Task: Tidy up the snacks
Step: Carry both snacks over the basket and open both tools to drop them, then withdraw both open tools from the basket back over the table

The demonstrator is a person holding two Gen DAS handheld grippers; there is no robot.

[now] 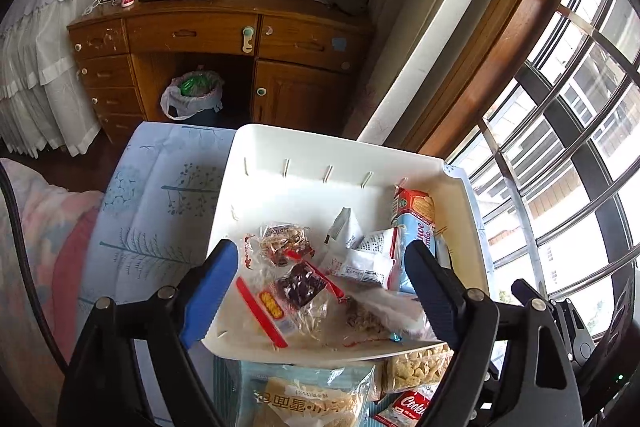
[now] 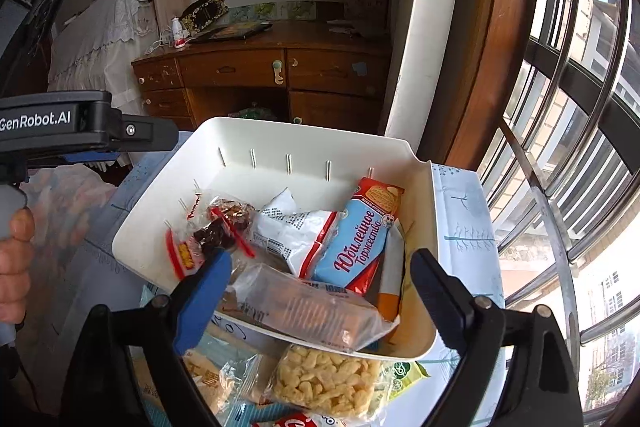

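A white plastic bin sits on a blue patterned cloth and holds several snacks: clear bags with red seals, white packets, and a blue-and-red cookie pack. A clear wrapped wafer pack lies at the bin's near edge. My left gripper is open and empty over the bin's near side. My right gripper is open and empty around the wafer pack, not closed on it. Puffed-snack bags lie outside the bin, close to me.
A blue bread bag and a red cookie pack lie before the bin. A wooden desk stands behind, a bin bag under it. A barred window is on the right, bedding on the left.
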